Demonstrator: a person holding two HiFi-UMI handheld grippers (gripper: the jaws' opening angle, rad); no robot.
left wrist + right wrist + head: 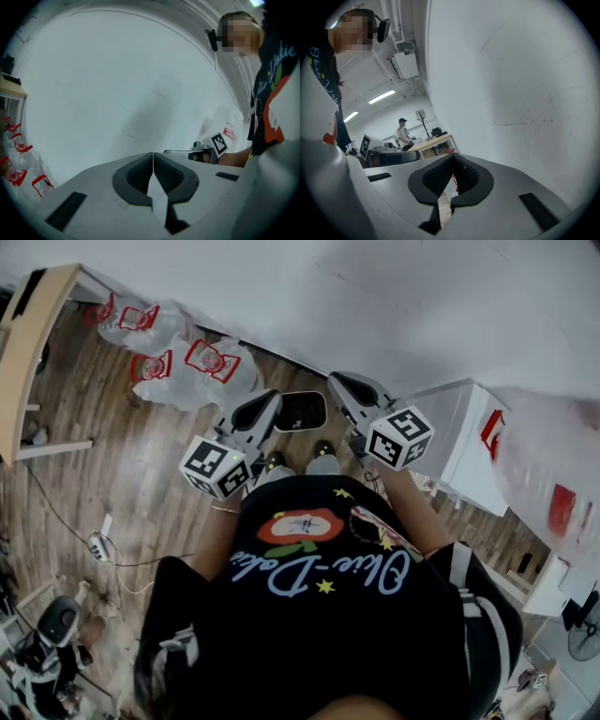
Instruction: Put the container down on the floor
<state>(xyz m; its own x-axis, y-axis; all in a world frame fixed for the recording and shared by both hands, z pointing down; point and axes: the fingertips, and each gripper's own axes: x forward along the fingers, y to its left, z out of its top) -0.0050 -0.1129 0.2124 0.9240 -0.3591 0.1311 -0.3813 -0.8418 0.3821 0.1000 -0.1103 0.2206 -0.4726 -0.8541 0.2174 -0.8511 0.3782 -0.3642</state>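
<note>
Black container (pixel 302 412) lies on the floor (pixel 141 484) just ahead of the shoes (pixel 323 463). Left gripper (pixel 153 154) and right gripper (pixel 453 156) jaws are closed, empty. A forward step might kick it.

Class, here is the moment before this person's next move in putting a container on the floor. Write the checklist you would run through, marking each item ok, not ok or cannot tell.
1. Left gripper jaws together, nothing between them: ok.
2. Right gripper jaws together, nothing between them: ok.
3. A container held in either gripper: not ok, both are empty.
4. Dark white-rimmed object past the shoes is the container, resting on the floor: cannot tell.
5. Floor free of clutter: not ok, plastic bags and a power strip lie to the left.
</note>
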